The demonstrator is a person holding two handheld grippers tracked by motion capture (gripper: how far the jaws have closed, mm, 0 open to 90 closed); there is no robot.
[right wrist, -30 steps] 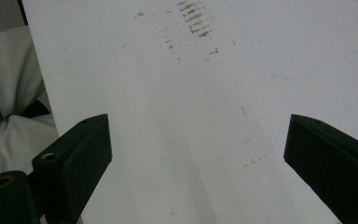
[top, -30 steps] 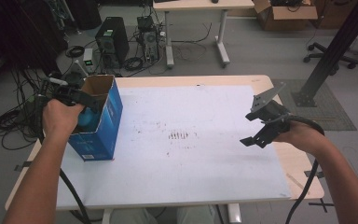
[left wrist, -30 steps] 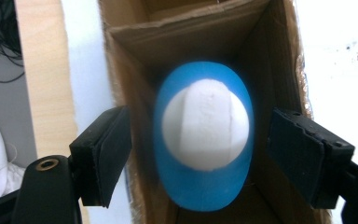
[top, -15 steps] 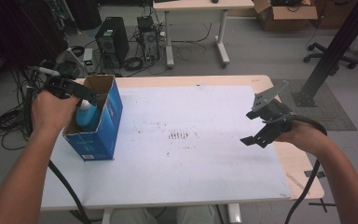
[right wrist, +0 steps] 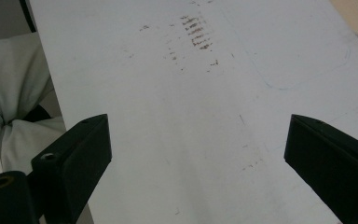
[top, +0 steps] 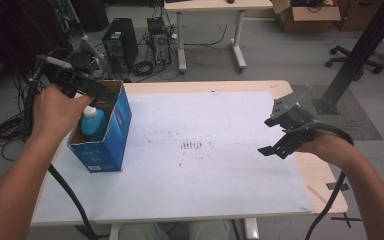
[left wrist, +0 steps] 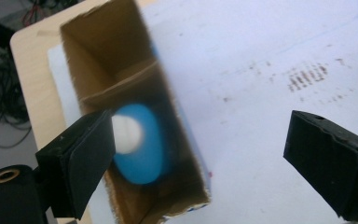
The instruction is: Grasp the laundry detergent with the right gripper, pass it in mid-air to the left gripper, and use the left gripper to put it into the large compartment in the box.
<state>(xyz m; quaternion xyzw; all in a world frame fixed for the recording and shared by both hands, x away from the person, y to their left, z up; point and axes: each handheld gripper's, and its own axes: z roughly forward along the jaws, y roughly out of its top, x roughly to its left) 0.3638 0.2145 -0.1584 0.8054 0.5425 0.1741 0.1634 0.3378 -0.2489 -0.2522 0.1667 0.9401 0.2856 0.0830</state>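
Observation:
An open-topped blue cardboard box (top: 109,134) stands at the left side of the table. Inside it stands a blue bottle (top: 93,123) with a white cap, upright. My left gripper (top: 106,94) hovers above the box's far rim, clear of the bottle. Its jaws have just been opening and hold nothing. Looking down from the left gripper view, the bottle (left wrist: 142,147) sits deep in the box (left wrist: 121,60), below the open left gripper (left wrist: 200,154). My right gripper (top: 270,136) hangs open and empty over the table's right side, with bare mat under the right gripper (right wrist: 198,154).
A white mat (top: 220,175) with brown smudges (top: 194,145) covers the wooden table (top: 325,190). On the floor behind lie a computer tower (top: 117,37), cables, another desk and a cardboard box (top: 307,10). A black post (top: 352,55) stands at the right.
The left hand has lifted up and back out of the box with its jaws spreading wide, leaving the blue bottle standing inside. The right hand has stayed put.

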